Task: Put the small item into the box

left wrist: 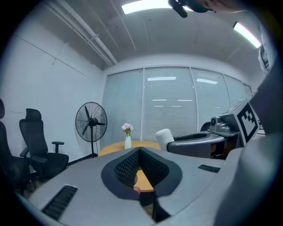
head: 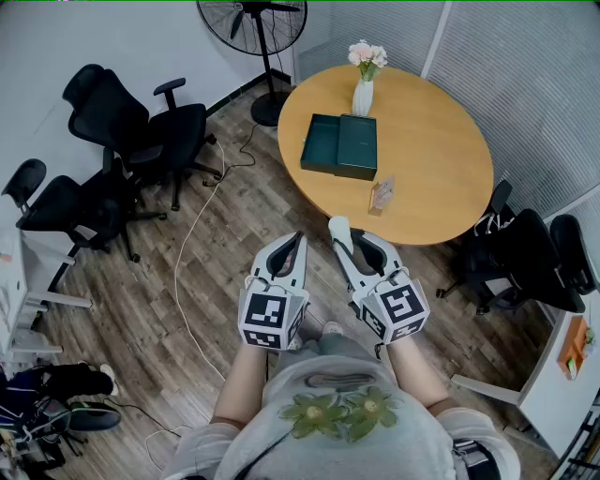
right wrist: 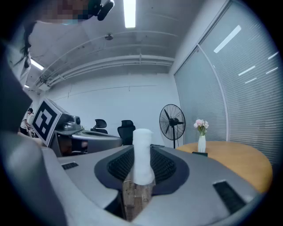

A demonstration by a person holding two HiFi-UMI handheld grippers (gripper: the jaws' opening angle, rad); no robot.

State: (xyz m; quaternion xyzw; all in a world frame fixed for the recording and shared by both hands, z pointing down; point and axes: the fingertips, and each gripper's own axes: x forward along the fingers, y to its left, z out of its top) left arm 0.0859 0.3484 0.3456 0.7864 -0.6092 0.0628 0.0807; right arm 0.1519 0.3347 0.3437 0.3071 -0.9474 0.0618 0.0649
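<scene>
Near: right gripper (head: pixel 361 248) is pinching the small item (right wrist: pixel 143 154) between its textured black pads. The item stands upright in the claw. It is a white cylinder with a matte, slightly fuzzy surface and a rounded top, and no print is visible. Its top pokes out past the jaw tips, and its lower part sits between the pads, touching both.

Left gripper (head: pixel 289 248) is just beside the right one, at about the same height. Its jaws are pressed together at the tips with nothing between them.

Both grippers are held out in front of the person, over the wood floor (head: pixel 234 281) and short of the table edge.

Farther: round wooden table (head: pixel 431 159). A small card stand (head: pixel 382 194) is near its closer edge. Beyond that, the dark green box (head: pixel 339 145) lies open and flat, with the tray half on the left touching the lid half on the right. The item is well apart from the box.

Behind the box is a white vase (head: pixel 363 97) with pink flowers. A pedestal fan (head: pixel 258 23) stands past the table. Black office chairs (head: pixel 131 122) are off to the left, along the wall.
</scene>
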